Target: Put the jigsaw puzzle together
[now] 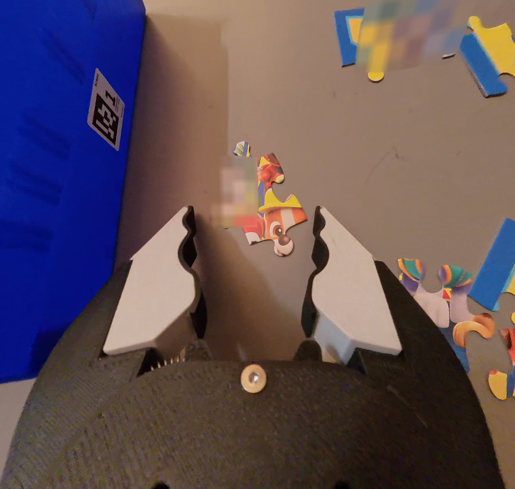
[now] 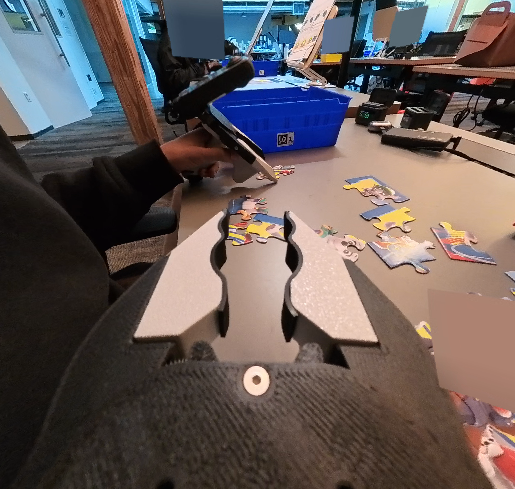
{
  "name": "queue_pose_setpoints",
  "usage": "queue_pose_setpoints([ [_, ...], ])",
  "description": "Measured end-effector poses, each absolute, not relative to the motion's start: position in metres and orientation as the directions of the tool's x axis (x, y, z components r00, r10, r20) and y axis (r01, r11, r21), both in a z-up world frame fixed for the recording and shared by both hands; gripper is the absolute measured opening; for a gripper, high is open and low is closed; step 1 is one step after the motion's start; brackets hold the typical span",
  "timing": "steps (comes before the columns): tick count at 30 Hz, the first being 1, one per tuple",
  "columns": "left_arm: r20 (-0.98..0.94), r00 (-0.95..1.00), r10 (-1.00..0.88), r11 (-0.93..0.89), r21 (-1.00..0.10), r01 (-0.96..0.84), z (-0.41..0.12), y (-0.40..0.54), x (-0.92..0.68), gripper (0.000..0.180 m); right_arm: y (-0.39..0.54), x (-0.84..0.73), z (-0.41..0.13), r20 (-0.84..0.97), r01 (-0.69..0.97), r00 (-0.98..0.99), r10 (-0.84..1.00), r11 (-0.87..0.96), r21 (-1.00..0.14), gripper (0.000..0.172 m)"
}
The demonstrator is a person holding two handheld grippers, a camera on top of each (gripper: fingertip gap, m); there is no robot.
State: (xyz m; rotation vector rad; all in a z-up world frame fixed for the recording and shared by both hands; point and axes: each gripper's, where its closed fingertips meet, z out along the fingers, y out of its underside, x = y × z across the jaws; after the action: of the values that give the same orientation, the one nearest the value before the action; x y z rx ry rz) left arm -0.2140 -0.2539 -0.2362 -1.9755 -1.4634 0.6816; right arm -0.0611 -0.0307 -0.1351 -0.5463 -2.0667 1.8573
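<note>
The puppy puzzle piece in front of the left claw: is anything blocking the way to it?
Nothing visible does. The left claw is open with only bare grey table between its fingers and the puppy piece. The blue bin stands off to the left.

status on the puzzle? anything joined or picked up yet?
Joined: nothing visible; the puzzle pieces lie loose on the table. In hand: nothing. The left tool is open over an orange piece; the right tool is open and empty. Left: every visible piece.
</note>
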Motion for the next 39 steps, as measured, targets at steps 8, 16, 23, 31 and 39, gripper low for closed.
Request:
queue_pose_setpoints([
  [8,0.002,0.302,0.953,-0.212,-0.705,0.676,-0.238,-0.252,-0.207,0.063,-0.033,-0.062,-0.134,-0.047,0.090,-0.881,0.471,0.069,-0.994,0.037],
  [16,-0.028,0.375,0.927,-0.269,-0.747,0.608,-0.228,-0.239,-0.203,0.062,-0.038,-0.062,-0.132,-0.020,0.069,-0.881,0.473,0.087,-0.994,0.037],
  [23,-0.147,0.447,0.882,-0.385,-0.772,0.505,-0.213,-0.215,-0.199,0.045,-0.036,-0.063,-0.130,-0.014,0.064,-0.877,0.480,0.088,-0.994,0.037],
  [31,0.009,0.578,0.816,-0.359,-0.776,0.519,-0.215,-0.208,-0.194,0.053,-0.027,-0.062,-0.130,-0.018,0.066,-0.869,0.494,0.081,-0.994,0.037],
  [39,-0.109,0.798,0.592,-0.677,-0.604,0.420,-0.218,-0.235,-0.203,0.041,-0.021,-0.058,-0.126,-0.028,0.061,-0.868,0.496,0.051,-0.997,0.036],
])
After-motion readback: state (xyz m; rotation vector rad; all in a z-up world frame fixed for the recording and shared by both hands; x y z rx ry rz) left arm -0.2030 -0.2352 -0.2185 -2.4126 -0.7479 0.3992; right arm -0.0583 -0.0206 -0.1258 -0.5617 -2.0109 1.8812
